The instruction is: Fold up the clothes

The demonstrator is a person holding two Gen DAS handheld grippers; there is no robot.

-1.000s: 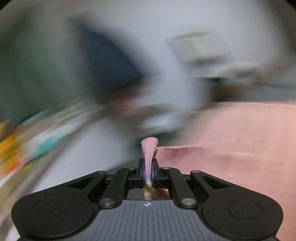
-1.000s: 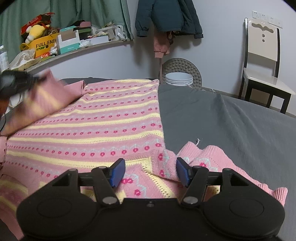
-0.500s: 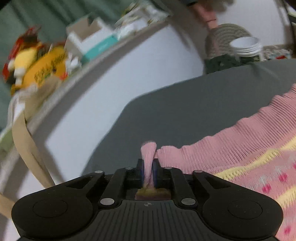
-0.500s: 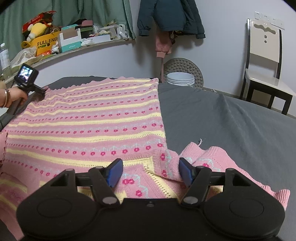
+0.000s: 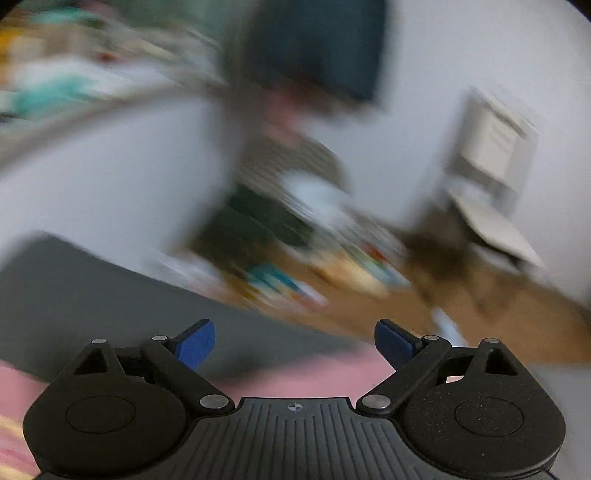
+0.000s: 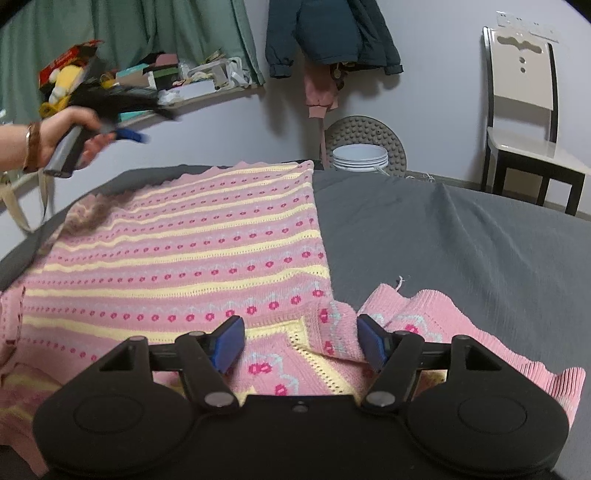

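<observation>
A pink knitted garment (image 6: 192, 258) with yellow stripes and red dots lies spread on the grey bed (image 6: 461, 251). Its far left corner (image 6: 92, 210) looks blurred and rumpled. My right gripper (image 6: 301, 341) hovers open low over the garment's near edge, beside a crumpled sleeve (image 6: 436, 325). In the right wrist view a hand holds my left gripper (image 6: 129, 134) raised above the far left corner. The left wrist view is blurred; my left gripper (image 5: 295, 341) is open and empty, with a strip of pink fabric (image 5: 314, 380) below it.
A cluttered shelf (image 6: 147, 85) and green curtain (image 6: 129, 29) line the far left wall. A dark jacket (image 6: 325, 33) hangs on the wall. A stack of white bowls (image 6: 360, 157) and a chair (image 6: 524, 125) stand beyond the bed.
My left gripper let go of the garment's corner, opened and lifted away, swinging fast. The corner dropped onto the bed. The right gripper stayed in place, open.
</observation>
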